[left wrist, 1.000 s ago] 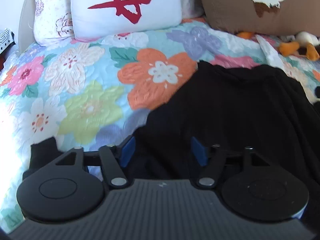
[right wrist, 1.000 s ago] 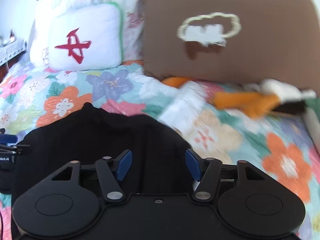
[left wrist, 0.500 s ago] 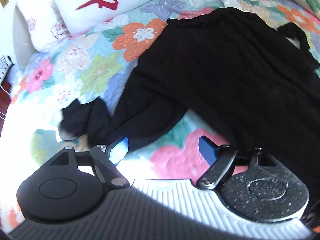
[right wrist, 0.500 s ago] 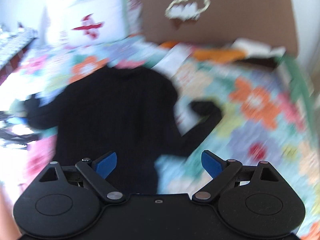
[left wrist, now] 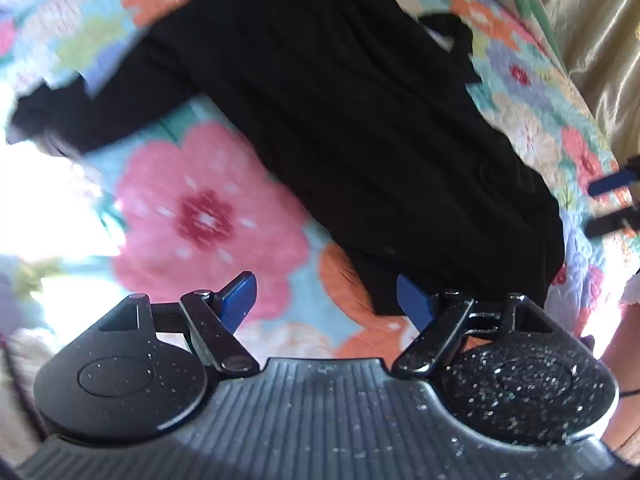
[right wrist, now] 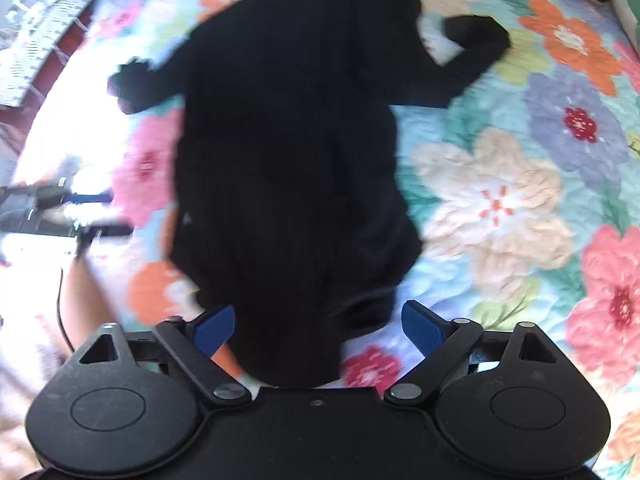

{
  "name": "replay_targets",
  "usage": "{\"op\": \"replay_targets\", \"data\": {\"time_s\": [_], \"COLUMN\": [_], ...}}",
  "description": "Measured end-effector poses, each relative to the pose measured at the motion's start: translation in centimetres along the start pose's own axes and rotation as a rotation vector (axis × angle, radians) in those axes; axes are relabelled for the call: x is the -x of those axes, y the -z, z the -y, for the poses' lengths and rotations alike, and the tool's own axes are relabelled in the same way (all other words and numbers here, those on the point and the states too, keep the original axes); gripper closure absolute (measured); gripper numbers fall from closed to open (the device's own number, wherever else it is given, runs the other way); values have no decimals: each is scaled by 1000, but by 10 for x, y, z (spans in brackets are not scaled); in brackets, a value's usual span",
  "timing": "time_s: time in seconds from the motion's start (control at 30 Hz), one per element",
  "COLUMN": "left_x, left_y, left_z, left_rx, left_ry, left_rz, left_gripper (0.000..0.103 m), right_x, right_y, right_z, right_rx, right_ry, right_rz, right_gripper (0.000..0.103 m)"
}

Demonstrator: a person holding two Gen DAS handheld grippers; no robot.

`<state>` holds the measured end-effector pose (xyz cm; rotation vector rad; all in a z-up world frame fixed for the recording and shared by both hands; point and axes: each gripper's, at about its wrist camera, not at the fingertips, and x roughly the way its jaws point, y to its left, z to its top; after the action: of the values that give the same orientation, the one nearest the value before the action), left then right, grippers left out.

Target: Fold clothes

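A black long-sleeved garment [left wrist: 360, 120] lies spread flat on a floral quilt [left wrist: 200, 208], with one sleeve out to each side. My left gripper [left wrist: 326, 300] points steeply down, open, over the quilt at the garment's near left hem corner; its right pad [left wrist: 414, 300] is beside the cloth. Over the garment [right wrist: 288, 140], my right gripper [right wrist: 319, 328] hangs at the near hem, jaws wide and closing. The hem shows between its pads, which do not press on it. Each gripper appears blurred at the other view's edge: the right gripper [left wrist: 612, 200] and the left gripper [right wrist: 80, 208].
The quilt [right wrist: 500, 200] spreads wide to the garment's right. A beige curtain [left wrist: 592, 20] hangs past the bed's far right edge. Black-and-white patterned items [right wrist: 36, 40] sit off the bed's left side. A person's forearm [right wrist: 88, 296] shows at the left.
Both views have swung down from the pillows and headboard to the garment's lower part. Both grippers have drawn back to the near hem. The right jaws stand wider than a second ago.
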<state>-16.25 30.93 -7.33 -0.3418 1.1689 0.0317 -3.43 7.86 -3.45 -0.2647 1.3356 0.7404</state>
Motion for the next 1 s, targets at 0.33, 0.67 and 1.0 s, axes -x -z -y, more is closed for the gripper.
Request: {"op": "replay_targets", "data": {"time_s": [0.33,0.67,1.0], "left_x": [-50,6,-6], "left_y": [4,35,32], "left_z": [39,15,9], "left_rx": [-67,-63,-17], "left_ry": [-116,-491,-416], "left_rz": [90,212,165], "left_gripper": [24,98,97], "right_x": [-58,-47,-57], "right_y": [-21,-16,-35], "right_z": [46,15,58], "right_rx": [-12,149,-144], "right_ry": [10,-128,-143], "right_rz": [-50,-51,-34], "right_gripper": [46,93,48]}}
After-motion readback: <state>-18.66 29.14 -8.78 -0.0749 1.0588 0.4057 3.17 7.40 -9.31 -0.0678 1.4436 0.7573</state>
